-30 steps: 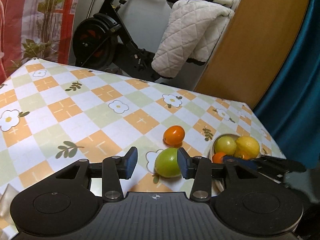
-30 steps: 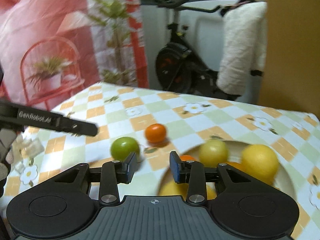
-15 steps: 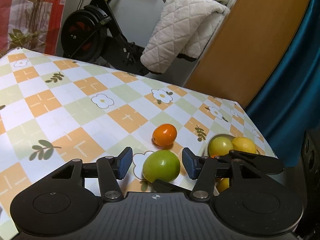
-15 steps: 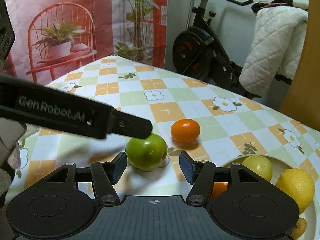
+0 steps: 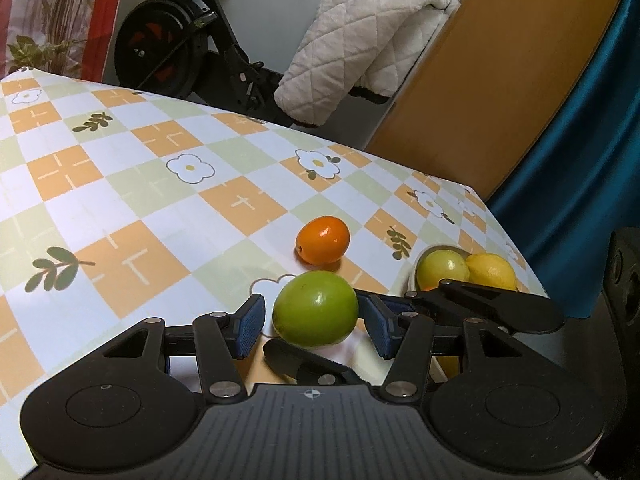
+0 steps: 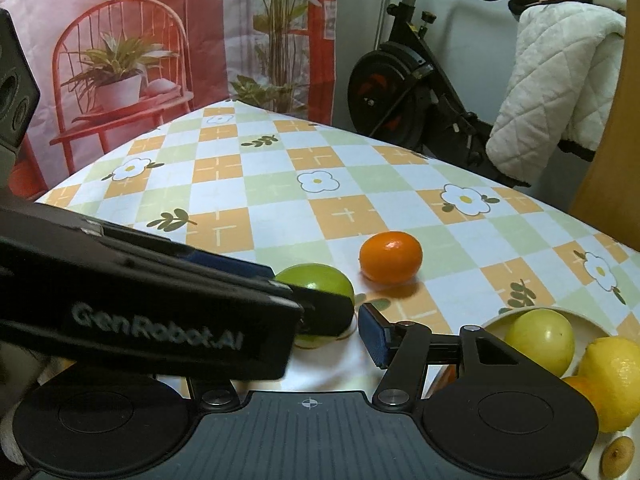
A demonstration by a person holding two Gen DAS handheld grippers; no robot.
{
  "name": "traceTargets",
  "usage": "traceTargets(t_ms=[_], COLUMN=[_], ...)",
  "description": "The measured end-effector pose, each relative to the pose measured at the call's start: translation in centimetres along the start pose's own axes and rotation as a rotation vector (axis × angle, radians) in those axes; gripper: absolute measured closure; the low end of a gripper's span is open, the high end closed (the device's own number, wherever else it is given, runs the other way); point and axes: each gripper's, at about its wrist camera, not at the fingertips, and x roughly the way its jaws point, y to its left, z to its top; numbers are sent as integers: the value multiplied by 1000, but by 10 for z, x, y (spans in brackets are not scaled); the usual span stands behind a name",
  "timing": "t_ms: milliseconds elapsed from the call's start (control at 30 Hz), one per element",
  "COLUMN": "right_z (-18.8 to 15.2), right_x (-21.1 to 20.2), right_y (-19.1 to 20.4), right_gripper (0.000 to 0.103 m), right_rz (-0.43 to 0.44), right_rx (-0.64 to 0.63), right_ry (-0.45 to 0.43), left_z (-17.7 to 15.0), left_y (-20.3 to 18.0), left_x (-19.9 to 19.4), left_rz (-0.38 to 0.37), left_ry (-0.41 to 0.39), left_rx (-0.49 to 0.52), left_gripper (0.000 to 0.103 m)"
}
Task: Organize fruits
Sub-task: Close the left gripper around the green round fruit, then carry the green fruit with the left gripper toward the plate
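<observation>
Both grippers tilt down at the table: the left gripper (image 5: 312, 326) brackets the green fruit (image 5: 315, 309), pads apart and not touching it, with the right gripper (image 5: 320, 360) open across its near side. Both have just been opening and have closed in on the fruit (formerly farther ahead). Just beyond lies one orange (image 5: 323, 239); right, a bowl (image 6: 516, 314) holds one pale-green fruit (image 6: 539, 340) and one lemon (image 6: 612, 380).

The green fruit (image 5: 315, 314) and orange fruit (image 5: 323, 239) are smooth and glossy; the gripper pads (image 5: 250, 326) are ribbed blue rubber-like material.
</observation>
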Motion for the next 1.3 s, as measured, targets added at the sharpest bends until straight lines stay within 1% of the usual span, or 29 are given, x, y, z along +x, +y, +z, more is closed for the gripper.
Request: traceTargets(t_ms=[133,200,233,400,600,833,1033,1300], right_z=[0,0,1,0,-4,-20,-35,-49], right_x=[3,3,3,-1,-17,-44,-67,-91], right_y=[1,1,1,2,5,5,-2,-18], right_gripper=[55,55,57,58,58,58,57,57], right_rz=[-15,-15,-12,-6,-1,-16,-16,-16], right_rx=[-1,2,3,15,23,27,67,136], right_ry=[2,-1,-3,-14,-45,-91,-134,-184], left_z=[-2,-3,-3,-6,-12,-20,-28,-29], left_y=[3,3,3,-2,-12,-34,-55,-82], left_x=[1,-1,-2,-10,-23,-34,-43,-49], left_rz=[2,-2,-7,4,5,0,-2,4], left_ry=[-9,-18,-22,-43,-54,-57,-56,-52], left_rx=[-17,-21,-22,-9,-6,32,71,131], left_gripper=[47,50,52,53,53,53,53,53])
